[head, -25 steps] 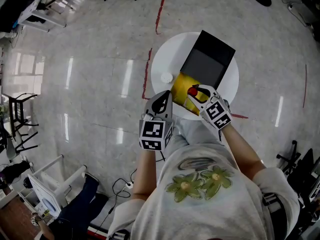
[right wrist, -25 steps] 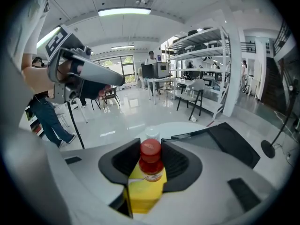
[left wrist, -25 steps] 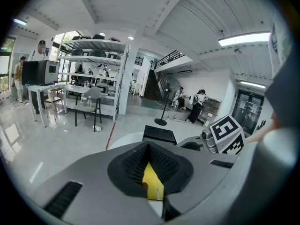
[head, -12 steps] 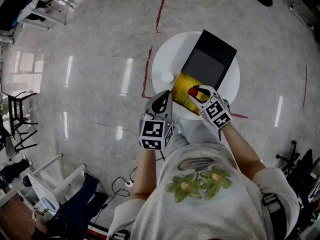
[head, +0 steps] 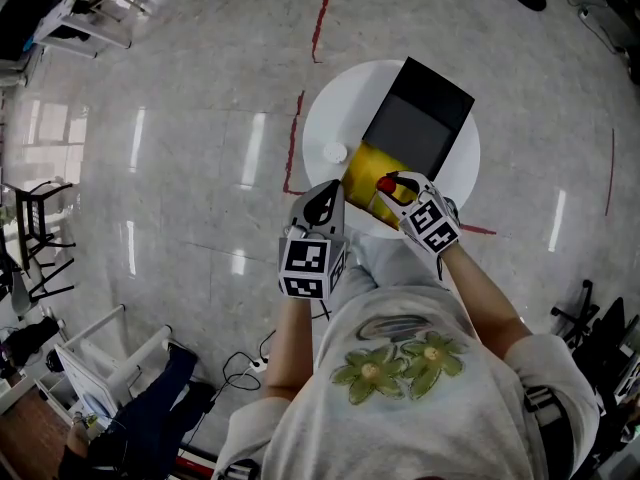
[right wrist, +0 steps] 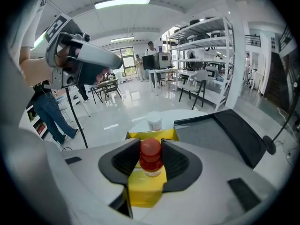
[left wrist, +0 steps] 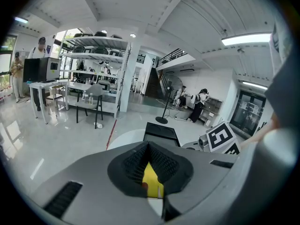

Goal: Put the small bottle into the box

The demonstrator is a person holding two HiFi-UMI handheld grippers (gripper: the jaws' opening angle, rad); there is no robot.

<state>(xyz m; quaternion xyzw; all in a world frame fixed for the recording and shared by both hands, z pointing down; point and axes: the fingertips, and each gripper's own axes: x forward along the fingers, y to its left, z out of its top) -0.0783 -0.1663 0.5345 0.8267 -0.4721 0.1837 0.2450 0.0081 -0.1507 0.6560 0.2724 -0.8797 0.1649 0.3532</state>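
Our right gripper [head: 398,188], jaws still clamping the small bottle [right wrist: 151,157], sinks slightly toward the yellow box [head: 360,171]. Our left gripper [head: 322,206] stays put, jaws together, empty.

A round white table [head: 328,108] carries three things. An open yellow box [head: 360,171] sits directly below the right gripper [head: 392,182]. A flat black rectangular lid [head: 418,118] lies beyond it, touching the box's far side. A small white tub [head: 334,154] stands ahead of the left gripper [head: 322,200], just beside the box.

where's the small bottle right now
Right gripper view: the small bottle is clamped in the right gripper, over the yellow box on the white table.
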